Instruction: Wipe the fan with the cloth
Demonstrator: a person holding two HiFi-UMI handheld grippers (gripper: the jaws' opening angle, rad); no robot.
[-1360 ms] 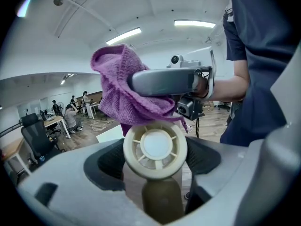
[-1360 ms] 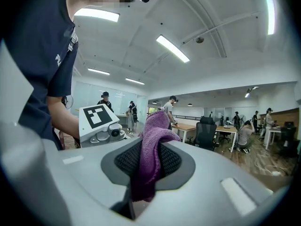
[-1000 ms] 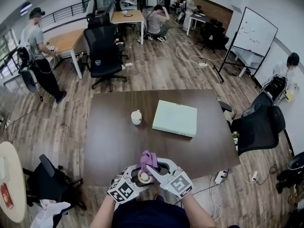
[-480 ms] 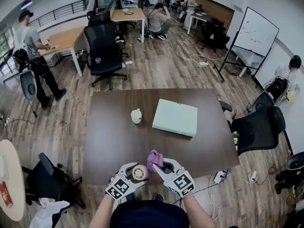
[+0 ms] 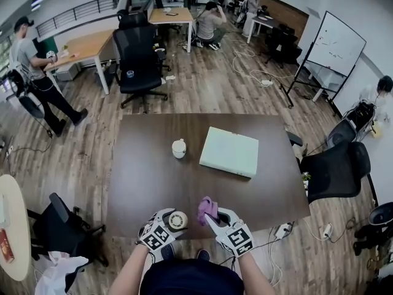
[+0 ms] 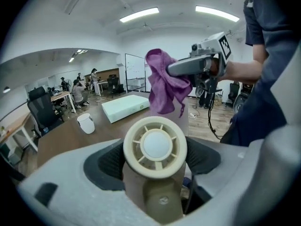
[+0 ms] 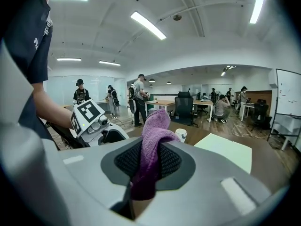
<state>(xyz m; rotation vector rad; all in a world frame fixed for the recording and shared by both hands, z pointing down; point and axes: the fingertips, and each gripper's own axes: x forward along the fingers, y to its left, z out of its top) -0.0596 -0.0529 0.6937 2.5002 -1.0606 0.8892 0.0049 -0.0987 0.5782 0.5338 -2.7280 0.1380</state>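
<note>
The person is wearing a dark navy short-sleeved shirt (image 5: 193, 279), white print showing on one sleeve (image 7: 29, 34). The left gripper (image 5: 177, 216) and right gripper (image 5: 213, 214) are showing light grey shells, black dimpled pads (image 7: 170, 163), black-and-white marker cubes (image 5: 238, 239).

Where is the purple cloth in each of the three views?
Head view: purple cloth at bottom centre, in the right hand-held gripper.
Left gripper view: purple cloth upper centre, beyond the fan.
Right gripper view: purple cloth in the centre, between the jaws.
Shared landmark: the white cup.

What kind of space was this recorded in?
Looks like an open-plan office or lab: wooden desks, black swivel chairs, and a whiteboard on a stand.
</note>
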